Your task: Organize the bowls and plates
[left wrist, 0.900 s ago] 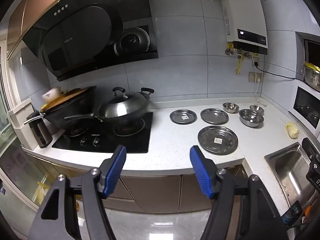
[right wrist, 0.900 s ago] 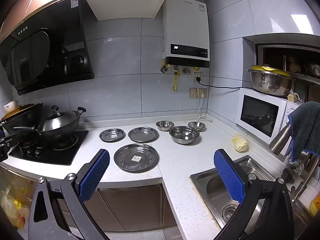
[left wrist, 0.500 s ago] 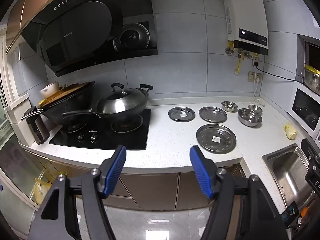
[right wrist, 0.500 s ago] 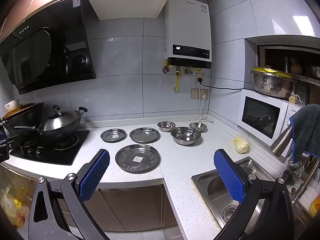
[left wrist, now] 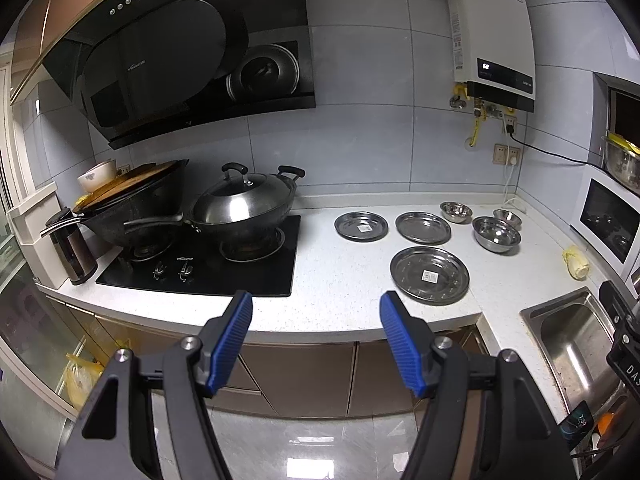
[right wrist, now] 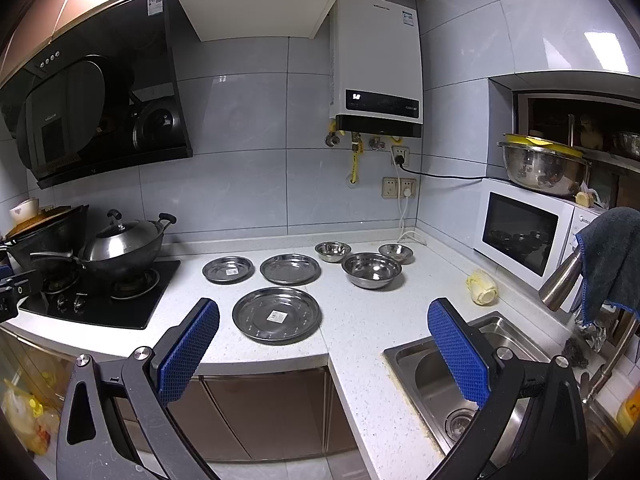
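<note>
Three steel plates lie on the white counter: a large plate (right wrist: pixel 277 314) (left wrist: pixel 429 275) near the front edge, and two smaller plates (right wrist: pixel 228 269) (right wrist: pixel 290 268) behind it. Three steel bowls stand further right: a large bowl (right wrist: pixel 371 269) (left wrist: pixel 496 233) and two small bowls (right wrist: pixel 333 250) (right wrist: pixel 395 252) behind it. My left gripper (left wrist: pixel 316 324) is open and empty, in front of the counter edge. My right gripper (right wrist: pixel 324 334) is wide open and empty, held before the counter corner, short of the large plate.
A black hob (left wrist: pixel 208 268) with a lidded wok (left wrist: pixel 244 208) and a dark wok (left wrist: pixel 132 208) is at the left. A sink (right wrist: pixel 456 376) is at the right, a microwave (right wrist: pixel 520 228) behind it. A yellow object (right wrist: pixel 482 286) lies on the counter.
Both grippers have moved slightly closer to the counter and a little higher. Both stay open. Plates and bowls have not moved.
</note>
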`<state>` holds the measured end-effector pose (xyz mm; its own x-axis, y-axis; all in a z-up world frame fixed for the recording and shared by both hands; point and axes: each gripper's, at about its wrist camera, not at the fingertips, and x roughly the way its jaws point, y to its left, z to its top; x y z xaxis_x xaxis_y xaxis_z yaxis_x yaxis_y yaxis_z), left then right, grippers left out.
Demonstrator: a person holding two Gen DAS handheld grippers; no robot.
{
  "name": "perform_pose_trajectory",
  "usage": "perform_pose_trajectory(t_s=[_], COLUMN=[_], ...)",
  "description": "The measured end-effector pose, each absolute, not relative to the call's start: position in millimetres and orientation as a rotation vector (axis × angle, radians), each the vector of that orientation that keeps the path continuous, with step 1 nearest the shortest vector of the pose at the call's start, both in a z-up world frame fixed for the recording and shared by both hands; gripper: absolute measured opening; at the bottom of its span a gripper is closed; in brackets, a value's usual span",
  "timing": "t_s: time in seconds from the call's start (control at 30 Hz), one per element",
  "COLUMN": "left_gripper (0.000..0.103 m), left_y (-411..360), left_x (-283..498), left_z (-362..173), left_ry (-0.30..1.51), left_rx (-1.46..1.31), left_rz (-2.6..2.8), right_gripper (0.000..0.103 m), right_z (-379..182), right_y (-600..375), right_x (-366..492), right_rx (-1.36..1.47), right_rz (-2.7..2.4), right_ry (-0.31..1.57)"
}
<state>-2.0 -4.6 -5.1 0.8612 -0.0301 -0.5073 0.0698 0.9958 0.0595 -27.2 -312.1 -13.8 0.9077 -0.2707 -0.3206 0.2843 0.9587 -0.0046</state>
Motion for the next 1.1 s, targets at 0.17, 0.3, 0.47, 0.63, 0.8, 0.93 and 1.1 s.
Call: perform_pose_trajectory(t_s=[0.17, 0.3, 0.47, 0.63, 0.8, 0.93, 1.1], left_gripper=[0.065, 0.065, 0.065, 0.065, 0.065, 0.065, 0.065], left_y=[-3.1, 1.7, 3.8, 4.3, 5.7, 6.3, 7.2], left_x=[-3.0, -1.8, -1.8, -1.7, -1.3, -1.2, -0.5], left_z=[-3.8, -3.2, -2.7, -2.7, -2.9, -2.8, -2.1], left_ry=[0.535, 0.541, 0.543, 0.544, 0.545, 0.545, 0.545], left_rx=[0.069, 0.063, 0.059, 0.056, 0.056, 0.057, 0.057], left_rz=[-0.046, -0.044, -0.039, -0.037, -0.035, -0.036, -0.037], right_gripper=[0.102, 0.102, 0.102, 0.102, 0.102, 0.102, 0.102], right_z=[-13.7, -13.4, -13.4, -13.0, -13.6, -14.0, -14.7], right_y=[-312.3, -312.8, -312.5, -312.8, -313.1, -313.2, -315.7], right_x=[-28.0, -29.7, -30.7, -30.3, -30.1, -30.1, -27.7], right_rx=[0.043, 0.046, 0.045, 0.047, 0.048, 0.048, 0.052], right_rz=[-0.286, -0.283, -0.282, -0.281, -0.280, -0.281, -0.285], right_ry=[0.324, 0.324, 0.327, 0.328, 0.329, 0.329, 0.336])
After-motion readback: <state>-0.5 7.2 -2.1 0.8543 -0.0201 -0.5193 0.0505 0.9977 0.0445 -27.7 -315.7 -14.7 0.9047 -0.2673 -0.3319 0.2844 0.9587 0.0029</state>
